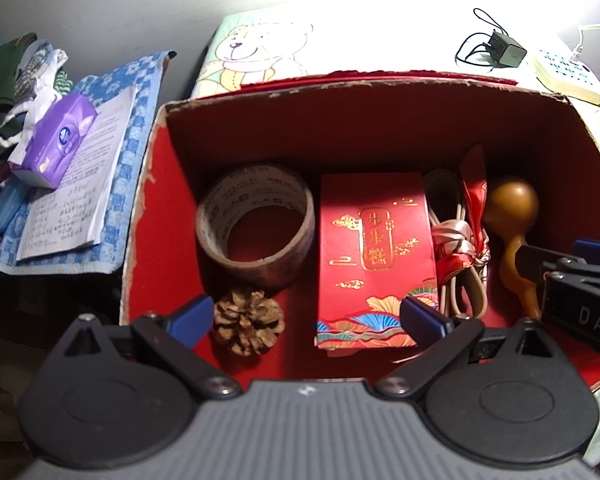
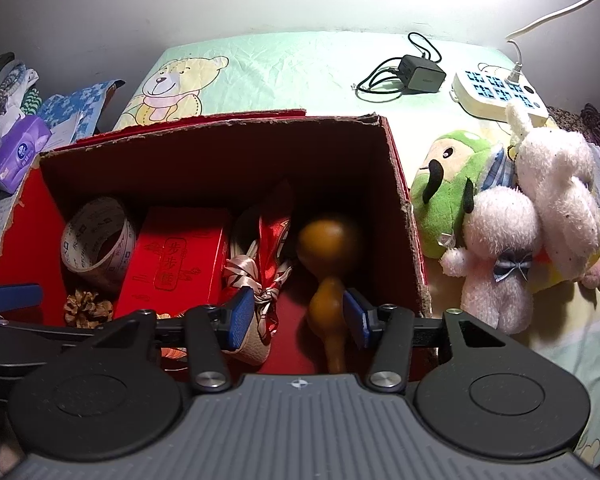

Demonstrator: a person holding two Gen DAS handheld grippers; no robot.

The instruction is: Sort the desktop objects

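An open red cardboard box [image 1: 380,92] [image 2: 220,128] holds a tape roll [image 1: 256,188] [image 2: 80,248], a pine cone [image 1: 248,322] [image 2: 88,308], a red gift carton [image 1: 376,248] [image 2: 176,256], a coiled cable tied with ribbon [image 1: 460,248] [image 2: 260,276] and a brown gourd [image 1: 512,204] [image 2: 328,240]. My left gripper [image 1: 308,320] hangs open over the pine cone and the carton, holding nothing. My right gripper [image 2: 300,316] [image 1: 560,252] is open at the box's right end. The gourd lies between its jaws, close to the right pad and apart from the left one.
Plush toys [image 2: 520,220] are piled right of the box on a bear-print sheet [image 2: 172,84]. Behind them lie a power strip [image 2: 496,92] and a black charger [image 2: 422,74] with its cord. Left of the box are a purple tissue pack [image 1: 56,136], an open notebook [image 1: 72,200] and some clothes.
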